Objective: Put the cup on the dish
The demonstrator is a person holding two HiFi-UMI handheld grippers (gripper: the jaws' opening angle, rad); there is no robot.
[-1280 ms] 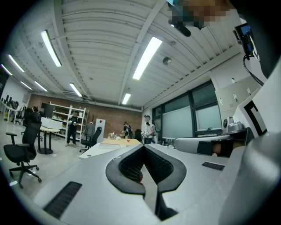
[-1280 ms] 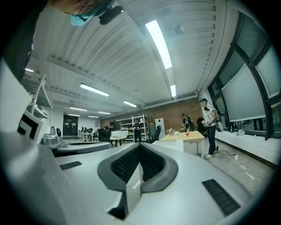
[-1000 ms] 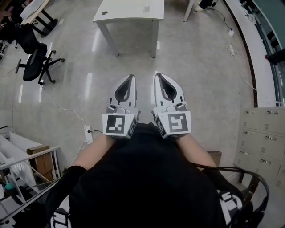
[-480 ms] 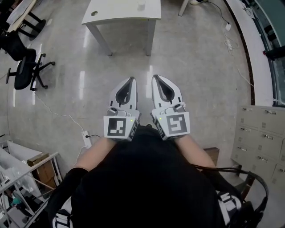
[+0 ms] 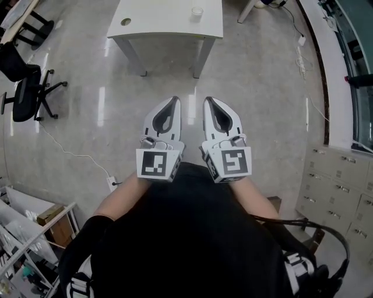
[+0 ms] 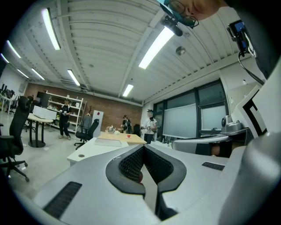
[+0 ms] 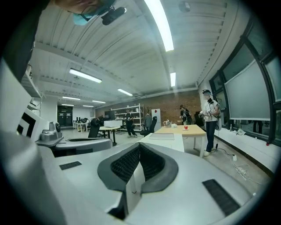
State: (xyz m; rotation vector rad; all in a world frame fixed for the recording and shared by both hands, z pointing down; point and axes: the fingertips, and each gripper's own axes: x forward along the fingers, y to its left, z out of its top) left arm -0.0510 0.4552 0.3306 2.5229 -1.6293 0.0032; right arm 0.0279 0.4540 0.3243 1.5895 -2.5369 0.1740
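Cup (image 5: 197, 13) upright on white table (image 5: 169, 26), contents unclear

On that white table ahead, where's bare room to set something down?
The white table is mostly bare. The widest free stretch lies between the small round spot near its left end and the clear cup toward its right end. Right of the cup only a narrower strip remains. The table's far edge is out of frame.

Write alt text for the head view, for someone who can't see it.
Looking down, a person holds the left gripper and right gripper side by side, both shut and empty. Ahead stands a white table with a clear cup on it.
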